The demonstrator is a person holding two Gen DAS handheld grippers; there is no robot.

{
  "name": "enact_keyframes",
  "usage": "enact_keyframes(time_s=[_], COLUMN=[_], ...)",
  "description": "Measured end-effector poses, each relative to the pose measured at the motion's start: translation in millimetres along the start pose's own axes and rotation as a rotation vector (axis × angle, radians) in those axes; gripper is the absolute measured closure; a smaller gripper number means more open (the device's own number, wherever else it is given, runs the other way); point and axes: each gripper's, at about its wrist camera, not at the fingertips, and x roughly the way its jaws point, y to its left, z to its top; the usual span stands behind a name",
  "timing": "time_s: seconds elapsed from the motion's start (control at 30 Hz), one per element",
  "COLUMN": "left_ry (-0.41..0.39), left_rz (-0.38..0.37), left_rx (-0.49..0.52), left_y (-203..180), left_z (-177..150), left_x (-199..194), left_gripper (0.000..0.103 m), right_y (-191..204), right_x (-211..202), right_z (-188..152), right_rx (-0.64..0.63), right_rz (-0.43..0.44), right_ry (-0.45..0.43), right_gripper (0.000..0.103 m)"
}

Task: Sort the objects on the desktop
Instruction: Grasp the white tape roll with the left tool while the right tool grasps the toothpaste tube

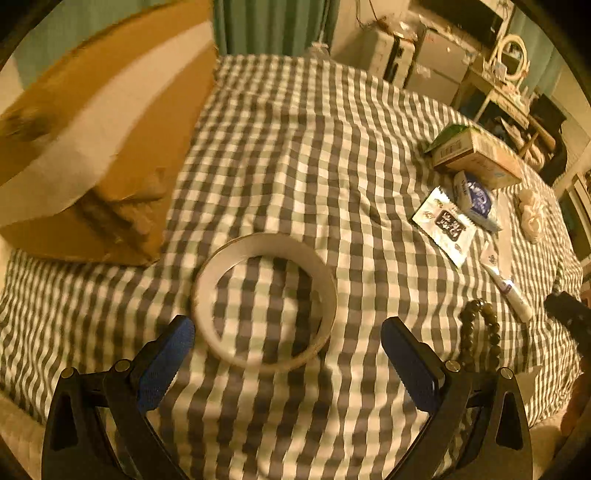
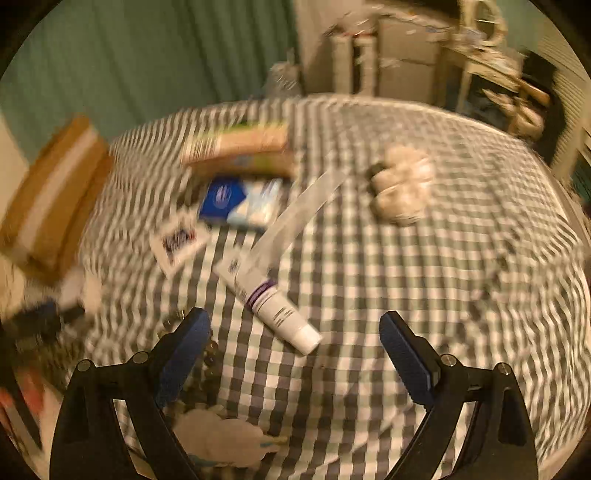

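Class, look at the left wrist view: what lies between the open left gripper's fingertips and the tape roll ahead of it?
Only bare checkered cloth. The left gripper is open just short of the tape roll, nothing between them in that view.

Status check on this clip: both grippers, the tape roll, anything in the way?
Left gripper open, empty, jaws short of tape roll. Right gripper open, empty, over white tube. Tape roll flat on checkered cloth, untouched. Nothing blocking it.

The place is a room in a home, probably a bedroom. A checked cloth (image 1: 295, 155) covers the wide surface, green curtains (image 1: 273, 26) hang behind it, and a small dressing table with a round mirror (image 1: 511, 55) stands beside grey cabinets (image 1: 436, 62).
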Motion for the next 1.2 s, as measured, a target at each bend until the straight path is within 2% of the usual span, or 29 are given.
enact_keyframes(time_s=[0.07,0.2,0.3,0.37,0.4,0.43,0.47,0.5,0.57,0.7,0.8,1.03,1.2], left_ry=[0.025,0.070,0.084,0.095,0.086,0.075,0.062,0.051,0.029,-0.037,-0.089,-0.144,-0.226], left_rz=[0.056,0.059,0.076,0.035,0.016,0.007,0.005,0.006,-0.027,-0.150,-0.208,-0.175,-0.167], left_rx=[0.017,0.012,0.032,-0.001,-0.017,-0.025,-0.032,-0.040,-0.068,-0.143,-0.178,-0.155,-0.138], left_y=[-2.6,-3.8,-7.9,-1.2,2.1,4.1,5.8,7.5,13.6,30.4,39.3,37.0,39.0], left_z=[6.4,8.9,7.3,7.8,7.2,6.2,4.3,2.9,-0.2,-12.6,-21.3,-32.9,-45.6], left_x=[12.9,32.4,41.9,45.8,44.7,42.6,39.8,37.2,30.6,11.8,-4.6,-43.6,-81.5], left_gripper=[0.000,0.000,0.000,0.000,0.000,0.004,0.008,0.017,0.020,0.020,0.020,0.020,0.020], right_y=[1.3,5.7,7.3,9.7,9.3,8.7,7.6,7.1,11.0,18.2,21.1,29.8,47.6], right_x=[12.1,31.3,56.3,57.4,55.1,53.4,51.0,49.1,41.9,31.3,19.1,-25.1,-57.6], right_z=[1.8,8.7,6.2,4.1,4.0,3.8,3.0,1.2,-4.2,-13.6,-18.3,-25.4,-31.1], right_rx=[-0.023,-0.070,-0.089,-0.110,-0.111,-0.107,-0.101,-0.098,-0.114,-0.104,-0.059,-0.009,-0.013], right_rz=[0.015,0.008,0.001,-0.018,-0.023,-0.025,-0.031,-0.030,-0.021,-0.022,0.050,0.146,0.186], right_ry=[0.018,0.043,0.117,0.107,0.101,0.100,0.100,0.106,0.131,0.205,0.219,0.173,0.130], right_gripper=[0.012,0.014,0.032,0.037,0.044,0.060,0.068,0.071,0.079,0.079,0.079,0.079,0.079])
